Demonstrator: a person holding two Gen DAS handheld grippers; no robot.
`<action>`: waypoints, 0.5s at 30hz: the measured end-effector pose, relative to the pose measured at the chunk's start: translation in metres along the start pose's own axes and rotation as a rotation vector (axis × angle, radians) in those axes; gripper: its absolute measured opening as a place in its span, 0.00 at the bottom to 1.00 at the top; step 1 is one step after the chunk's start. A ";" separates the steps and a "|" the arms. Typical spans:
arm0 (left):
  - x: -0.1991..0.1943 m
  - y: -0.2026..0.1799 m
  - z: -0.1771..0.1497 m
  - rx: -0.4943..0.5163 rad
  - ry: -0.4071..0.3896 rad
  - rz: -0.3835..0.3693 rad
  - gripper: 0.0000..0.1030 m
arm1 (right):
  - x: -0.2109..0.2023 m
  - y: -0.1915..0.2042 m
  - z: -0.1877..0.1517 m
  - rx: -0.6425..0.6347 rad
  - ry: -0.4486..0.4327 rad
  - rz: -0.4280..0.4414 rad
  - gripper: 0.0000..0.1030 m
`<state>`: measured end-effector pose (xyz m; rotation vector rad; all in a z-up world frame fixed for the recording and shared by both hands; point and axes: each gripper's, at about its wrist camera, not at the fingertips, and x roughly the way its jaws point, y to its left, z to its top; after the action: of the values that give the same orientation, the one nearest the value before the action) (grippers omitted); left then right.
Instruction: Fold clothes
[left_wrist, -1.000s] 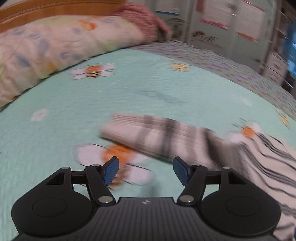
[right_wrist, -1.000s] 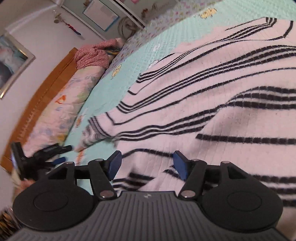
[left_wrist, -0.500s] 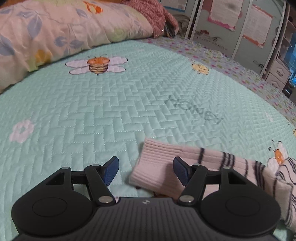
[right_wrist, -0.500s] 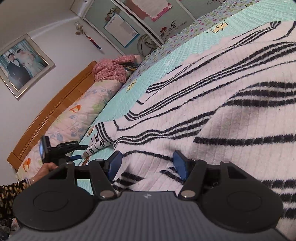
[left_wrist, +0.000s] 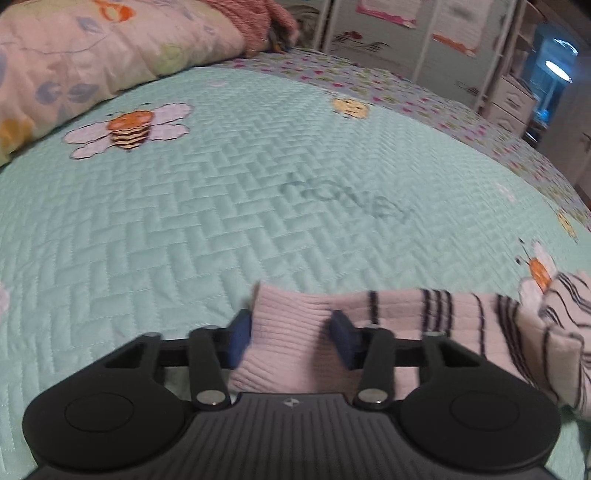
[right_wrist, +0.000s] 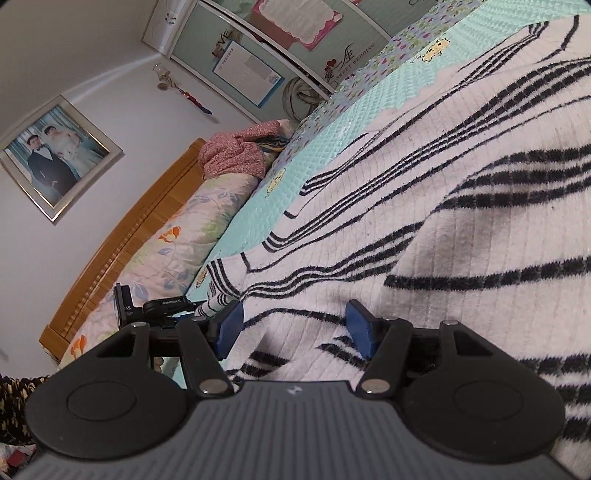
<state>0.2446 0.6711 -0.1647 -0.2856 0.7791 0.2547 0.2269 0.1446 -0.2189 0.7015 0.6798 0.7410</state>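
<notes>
Nearest in the left wrist view, the left gripper (left_wrist: 291, 332) has just been closing: half a second ago its blue pads stood wide with the cuff only partly between them, and now they pinch the ribbed pink-white sleeve cuff (left_wrist: 288, 332) of the striped sweater (left_wrist: 535, 332) from both sides. The view has also steadied, the blur of a second ago gone. The cuff is soft, thick rib knit, plain at its end, with thin dark bands starting toward 3 o'clock, where the sleeve bunches into folds.

In the right wrist view, the right gripper (right_wrist: 291, 328) sits much as before, its jaws about half apart over the sweater's body (right_wrist: 443, 221) with the pads not pressing any fabric. That knit is fuzzy, cream with black stripes in groups, spread flat across the bed from 6 toward 1 o'clock. At 9 o'clock the other gripper shows small at the sleeve end.

Beyond lies the mint quilted bedspread (left_wrist: 221, 221), stitched in herringbone with appliqué bees. Farther, at 10 o'clock, a floral duvet roll (left_wrist: 92, 55) lies along the wooden headboard (right_wrist: 122, 251).
</notes>
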 end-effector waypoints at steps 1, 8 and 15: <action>-0.001 -0.003 -0.002 0.004 -0.004 -0.001 0.21 | 0.000 0.000 0.000 0.004 -0.002 0.005 0.61; -0.023 -0.045 -0.015 0.114 -0.039 0.042 0.07 | -0.003 -0.005 0.000 0.033 -0.008 0.041 0.61; -0.135 -0.069 0.031 -0.040 -0.217 0.021 0.08 | -0.002 0.000 0.005 0.046 0.025 0.031 0.62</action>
<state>0.1954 0.6018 -0.0358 -0.2825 0.5632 0.3159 0.2298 0.1418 -0.2151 0.7466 0.7123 0.7656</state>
